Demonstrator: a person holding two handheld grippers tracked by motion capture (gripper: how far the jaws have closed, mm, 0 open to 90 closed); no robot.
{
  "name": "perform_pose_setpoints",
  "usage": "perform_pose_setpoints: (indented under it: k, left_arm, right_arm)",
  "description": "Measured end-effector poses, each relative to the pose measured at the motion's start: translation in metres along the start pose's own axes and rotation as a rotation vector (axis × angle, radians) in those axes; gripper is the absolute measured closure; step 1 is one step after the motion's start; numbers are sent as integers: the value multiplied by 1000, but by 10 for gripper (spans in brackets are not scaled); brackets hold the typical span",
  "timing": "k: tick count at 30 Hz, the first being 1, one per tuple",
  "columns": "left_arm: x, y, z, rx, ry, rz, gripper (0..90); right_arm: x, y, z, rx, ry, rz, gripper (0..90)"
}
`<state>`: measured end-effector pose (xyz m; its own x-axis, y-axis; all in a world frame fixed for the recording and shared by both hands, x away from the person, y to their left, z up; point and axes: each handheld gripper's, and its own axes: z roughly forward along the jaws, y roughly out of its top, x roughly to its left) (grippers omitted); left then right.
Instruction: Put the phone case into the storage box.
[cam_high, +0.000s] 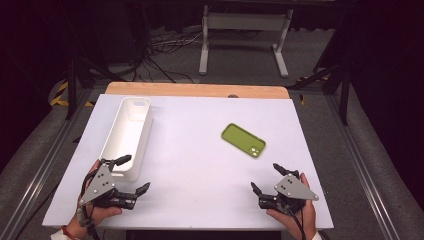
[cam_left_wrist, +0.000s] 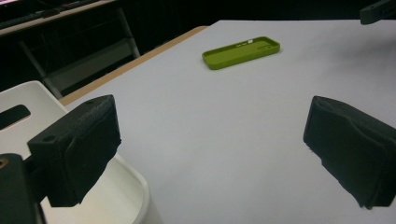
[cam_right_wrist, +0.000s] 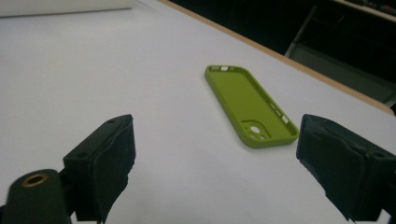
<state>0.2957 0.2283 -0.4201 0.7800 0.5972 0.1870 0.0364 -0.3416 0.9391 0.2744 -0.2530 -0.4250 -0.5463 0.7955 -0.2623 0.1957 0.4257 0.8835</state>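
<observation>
A green phone case lies flat, hollow side up, right of the table's middle; it also appears far off in the left gripper view and close ahead in the right gripper view. A long white bin stands at the left, its near end under one jaw of my left gripper. That gripper is open with nothing between its jaws. My right gripper rests near the front right edge, open and empty, pointing toward the case.
A white sheet covers the table, with a wooden strip bare at the far edge. Beyond the table stand a white metal frame and loose cables on the dark floor.
</observation>
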Motion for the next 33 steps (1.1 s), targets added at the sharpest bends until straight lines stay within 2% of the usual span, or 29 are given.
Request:
perform_pose_setpoints:
  k: [6,9,11,13,16,17,18,20,21,22,23,28,29,31,33]
  left_arm:
    - [-3,0,-1,8,-16,4,44]
    - [-5,0,-3,-4,-22,11,44]
    - [-6,-1,-4,-11,-18,6,42]
    - [-4,-1,-7,-11,-24,23,33]
    - [-2,-1,-9,-20,-20,17,32]
    - [-2,-1,-9,-16,-19,21,32]
    - [-2,-2,-8,-13,-24,8,32]
    - [-2,-3,-8,-10,-25,4,32]
    - [-2,-3,-8,-10,-27,-2,32]
    - [-3,-3,-8,-14,-29,-4,32]
    - [-3,-3,-8,-8,-30,4,32]
    - [-5,-3,-9,2,-37,17,32]
    - [-5,-3,-9,2,-37,17,32]
    - [-5,-3,-9,0,-39,13,33]
    - [-5,-3,-9,0,-43,10,34]
  right_arm:
    - [-3,3,-1,19,-17,12,123]
    - [-5,6,1,31,-7,19,142]
    - [-7,8,3,43,6,34,142]
    - [-9,11,4,43,-3,47,140]
    - [-17,17,6,54,7,76,125]
    - [-20,20,8,71,0,86,127]
    - [-22,22,9,86,-8,100,127]
    - [-31,31,14,114,-16,143,192]
    - [-35,34,17,131,-14,159,193]
    - [-38,37,20,126,0,172,210]
    - [-42,40,25,140,-12,177,233]
    - [-58,49,50,242,-47,221,243]
    - [-58,49,50,242,-47,221,243]
    - [-70,55,68,314,-65,266,251]
    - [-73,55,72,325,-66,284,256]
